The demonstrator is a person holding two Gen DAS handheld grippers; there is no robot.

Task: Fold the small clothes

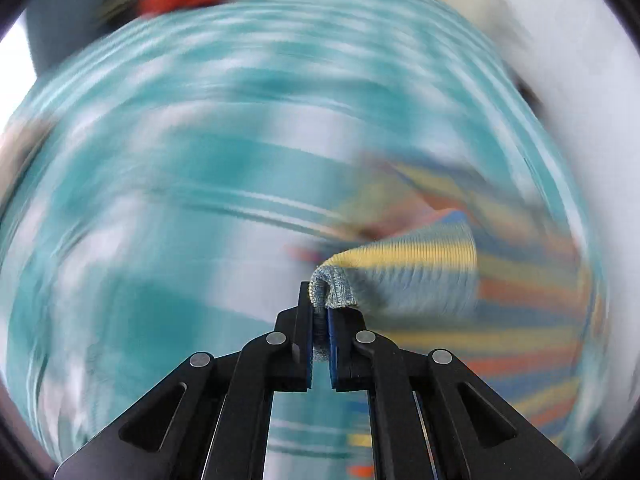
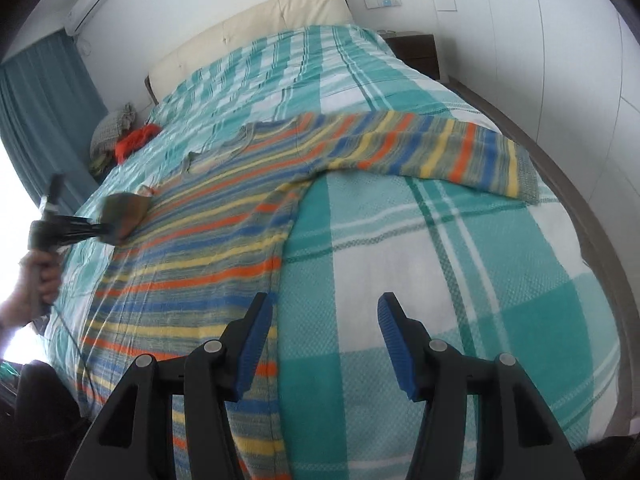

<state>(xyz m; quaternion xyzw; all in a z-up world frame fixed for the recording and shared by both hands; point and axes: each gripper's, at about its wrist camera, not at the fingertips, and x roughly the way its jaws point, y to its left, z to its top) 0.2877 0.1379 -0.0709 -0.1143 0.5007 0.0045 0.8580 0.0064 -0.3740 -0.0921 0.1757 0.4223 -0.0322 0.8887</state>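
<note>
On the teal-checked bed (image 2: 400,240), left tool (image 1: 320,312) pinches the striped sweater (image 2: 208,232); right tool (image 2: 322,344) gapes wide.

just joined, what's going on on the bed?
A striped sweater lies spread on the teal plaid blanket. The left gripper is shut on the sweater's knit cuff; its view is motion-blurred. The right gripper is open above the sweater's edge, holding nothing. No fold shows yet.
</note>
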